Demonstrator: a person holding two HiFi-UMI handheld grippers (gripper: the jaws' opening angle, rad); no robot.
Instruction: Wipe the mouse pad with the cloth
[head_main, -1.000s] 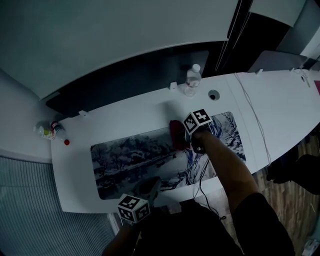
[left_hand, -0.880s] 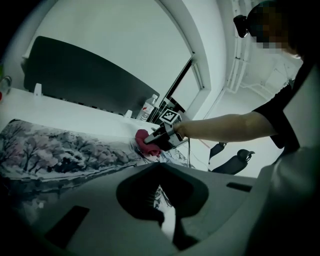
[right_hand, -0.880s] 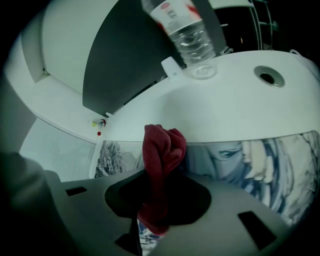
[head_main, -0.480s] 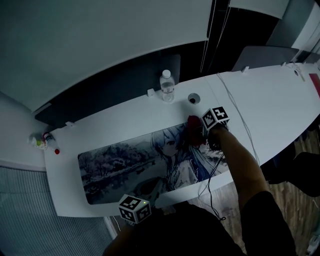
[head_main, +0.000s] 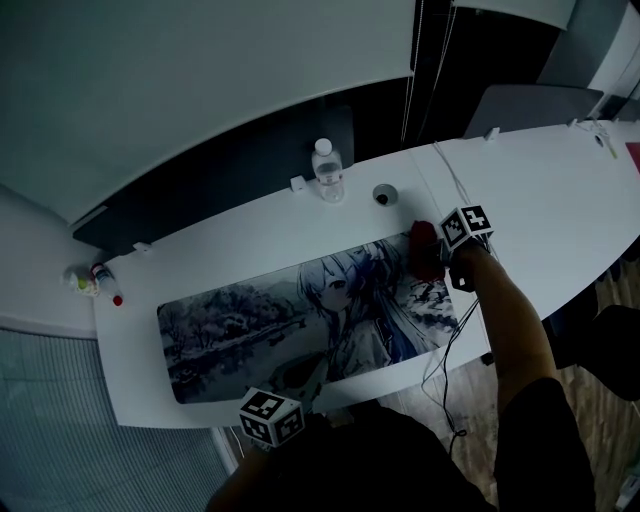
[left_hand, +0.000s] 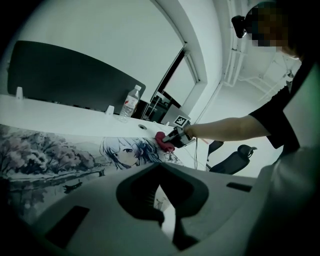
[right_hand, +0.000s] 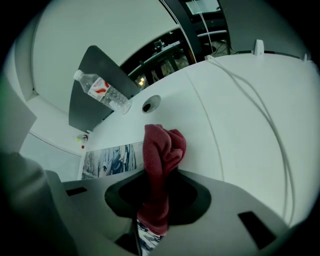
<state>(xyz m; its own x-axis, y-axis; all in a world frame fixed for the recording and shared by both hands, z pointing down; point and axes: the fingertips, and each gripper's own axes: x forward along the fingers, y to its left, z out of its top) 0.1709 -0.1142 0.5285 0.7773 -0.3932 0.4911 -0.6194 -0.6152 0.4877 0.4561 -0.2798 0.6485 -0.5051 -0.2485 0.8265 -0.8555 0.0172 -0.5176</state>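
Since a second ago, the right tool (head_main: 438, 258) has carried the red cloth (head_main: 422, 246) from the middle of the mouse pad (head_main: 250, 325) to its right end; the left tool (head_main: 298, 380) has stayed at the near edge of the desk (head_main: 545, 185).

In the head view, the cloth lies under the right tool's tip on the pad's far right corner. A water bottle (head_main: 327, 170) stands beyond that tool and to its left.

In the left gripper view, the left tool (left_hand: 167, 220) has its jaws drawn close together with nothing between them, resting over the pad's (left_hand: 50, 155) near edge. Far ahead of it, the right tool (left_hand: 172, 141) presses the cloth (left_hand: 162, 140) down.

In the right gripper view, the right tool (right_hand: 155, 202) is clamped on the cloth (right_hand: 161, 152), which bunches out ahead of the jaws. The pad (right_hand: 112, 159) runs off to the tool's left, and a thin cable (right_hand: 262, 122) crosses the desk to its right.
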